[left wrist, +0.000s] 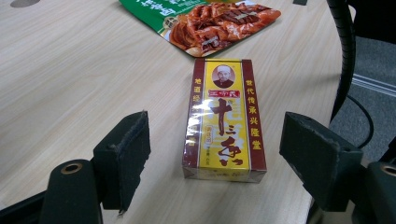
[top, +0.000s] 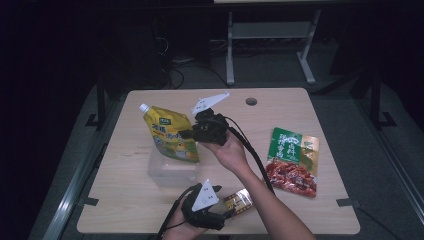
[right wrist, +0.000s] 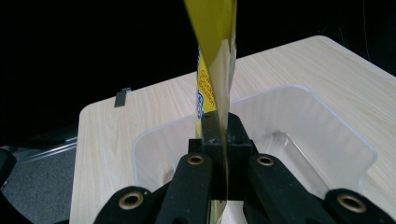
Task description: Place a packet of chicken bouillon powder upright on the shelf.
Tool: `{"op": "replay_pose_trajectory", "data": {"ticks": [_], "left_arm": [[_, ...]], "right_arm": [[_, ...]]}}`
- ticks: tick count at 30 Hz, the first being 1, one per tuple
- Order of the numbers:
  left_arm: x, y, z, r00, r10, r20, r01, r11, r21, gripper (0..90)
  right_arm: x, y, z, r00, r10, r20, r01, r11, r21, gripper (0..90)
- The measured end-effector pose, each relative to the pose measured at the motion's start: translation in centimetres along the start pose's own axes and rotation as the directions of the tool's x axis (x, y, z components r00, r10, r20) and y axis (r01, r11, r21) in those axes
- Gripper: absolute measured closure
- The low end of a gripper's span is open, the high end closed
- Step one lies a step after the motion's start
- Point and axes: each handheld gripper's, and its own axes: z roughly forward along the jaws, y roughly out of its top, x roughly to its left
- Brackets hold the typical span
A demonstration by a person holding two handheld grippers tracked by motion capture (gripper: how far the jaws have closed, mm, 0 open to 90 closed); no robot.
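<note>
Clear bin (top: 170,172): set left of centre on the surface (top: 300,107), open-topped to receive items.
Yellow pouch (top: 172,134): suspended over the bin, clamped at its edge by the closed right gripper (top: 192,133) for lowering.
Left gripper (left wrist: 215,144): jaws spread wide, nothing held, straddling the spice box (left wrist: 224,119) for pickup.
Green packet (top: 293,161): lying flat at right.

a light wooden table (top: 140,210) with rounded corners and a round cable hole (top: 251,101) stands on a grey floor (top: 380,165). behind it, a pale metal frame (top: 270,45) rises from the floor, with dark cables (top: 175,75) beside it. the room around is dark.
</note>
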Motion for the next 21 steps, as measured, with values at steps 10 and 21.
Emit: {"op": "replay_pose_trajectory", "data": {"ticks": [10,21], "left_arm": [[0.2,0.0,-0.1,1.0000,0.008,0.000,-0.008,0.9999,0.011,24.0],[0.0,0.0,-0.1,1.0000,0.007,0.002,-0.007,0.9999,0.008,24.0]], "right_arm": [[0.2,-0.1,1.1,0.9998,-0.006,-0.019,0.006,1.000,0.005,89.4],[0.1,-0.9,1.8,0.9996,0.008,-0.028,-0.008,1.000,-0.005,89.4]]}}
